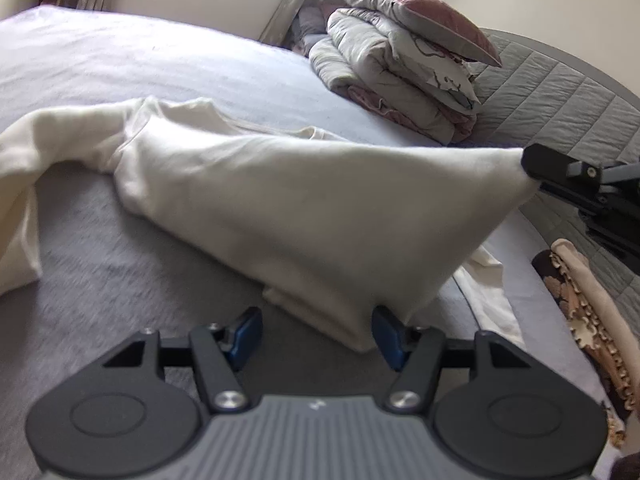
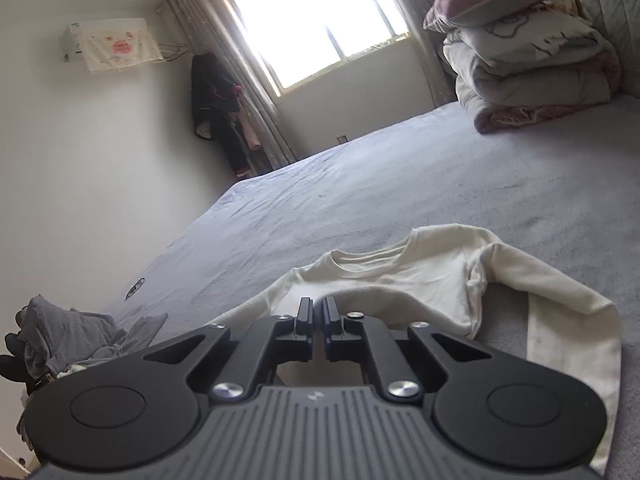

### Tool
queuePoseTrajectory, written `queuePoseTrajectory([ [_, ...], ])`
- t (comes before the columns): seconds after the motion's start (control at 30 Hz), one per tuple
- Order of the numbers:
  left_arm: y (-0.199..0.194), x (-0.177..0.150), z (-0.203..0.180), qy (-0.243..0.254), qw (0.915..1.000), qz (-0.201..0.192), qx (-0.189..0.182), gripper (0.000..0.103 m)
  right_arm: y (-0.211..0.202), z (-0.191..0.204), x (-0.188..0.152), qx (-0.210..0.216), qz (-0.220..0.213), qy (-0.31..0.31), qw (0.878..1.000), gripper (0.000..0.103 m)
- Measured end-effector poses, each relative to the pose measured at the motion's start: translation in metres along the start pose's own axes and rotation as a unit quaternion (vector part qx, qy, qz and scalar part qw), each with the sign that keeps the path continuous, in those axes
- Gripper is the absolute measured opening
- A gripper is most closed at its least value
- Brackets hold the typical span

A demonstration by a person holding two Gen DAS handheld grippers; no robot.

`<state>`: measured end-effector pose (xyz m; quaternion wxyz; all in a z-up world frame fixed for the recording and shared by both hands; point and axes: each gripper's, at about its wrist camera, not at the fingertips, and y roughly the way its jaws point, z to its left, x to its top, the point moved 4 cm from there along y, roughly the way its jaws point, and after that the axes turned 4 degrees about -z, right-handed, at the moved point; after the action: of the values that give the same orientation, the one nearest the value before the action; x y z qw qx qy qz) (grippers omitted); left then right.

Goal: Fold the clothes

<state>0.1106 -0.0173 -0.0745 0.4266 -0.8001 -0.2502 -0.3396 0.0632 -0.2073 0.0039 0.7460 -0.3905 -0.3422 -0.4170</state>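
A cream long-sleeved sweatshirt [image 1: 280,200] lies on the grey bed. In the left wrist view my left gripper [image 1: 318,338] is open, its blue pads either side of the sweatshirt's near corner, which hangs just ahead of them. My right gripper [image 1: 532,166] comes in from the right, shut on another corner of the sweatshirt and holding it raised, so the cloth stretches like a tent. In the right wrist view the right gripper [image 2: 319,312] is shut on the sweatshirt's [image 2: 420,276] edge; its collar and a sleeve lie beyond.
A stack of folded quilts with a pink pillow [image 1: 400,60] sits at the head of the bed. A patterned folded garment [image 1: 592,312] lies at the right. A heap of grey clothes [image 2: 72,336] lies at the bed's edge. The window [image 2: 316,20] is behind.
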Motion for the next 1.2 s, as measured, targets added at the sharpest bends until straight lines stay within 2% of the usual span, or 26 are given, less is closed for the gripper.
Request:
queuePoseTrajectory([
  [0.13,0.009,-0.004,0.001,-0.014,0.9996,-0.022,-0.006,0.057,0.001,-0.004,-0.002,-0.001,0.004,0.001,1.000,0.006],
  [0.2,0.012,-0.005,0.002,-0.020,0.9994,-0.024,-0.011,0.042,0.003,-0.007,-0.004,-0.003,0.008,0.002,1.000,0.006],
  [0.23,0.013,-0.006,0.003,-0.027,0.9993,-0.020,-0.017,0.024,0.004,-0.008,-0.005,-0.004,0.010,0.003,1.000,0.006],
  [0.33,0.013,-0.005,0.004,-0.042,0.9989,-0.007,-0.023,0.012,0.006,-0.014,-0.007,-0.009,0.012,0.007,1.000,0.006],
  [0.53,0.000,-0.003,-0.004,-0.015,0.9999,0.004,0.000,0.010,0.008,-0.033,-0.009,-0.024,0.019,0.027,0.999,0.008],
  [0.63,-0.005,-0.002,-0.006,-0.008,1.0000,0.001,0.003,0.009,0.010,-0.041,-0.012,-0.029,0.029,0.040,0.998,0.014],
  [0.8,-0.021,0.007,-0.008,-0.010,0.9997,-0.021,-0.005,0.008,0.010,-0.044,-0.018,-0.037,0.053,0.033,0.997,0.028],
  [1.07,-0.062,0.033,-0.004,-0.015,0.9968,-0.074,-0.026,0.007,0.010,-0.042,-0.023,-0.033,0.072,0.030,0.996,0.031],
  [1.2,-0.074,0.042,0.004,-0.027,0.9950,-0.091,-0.033,0.007,0.018,-0.036,-0.036,-0.031,0.096,0.021,0.995,0.031],
])
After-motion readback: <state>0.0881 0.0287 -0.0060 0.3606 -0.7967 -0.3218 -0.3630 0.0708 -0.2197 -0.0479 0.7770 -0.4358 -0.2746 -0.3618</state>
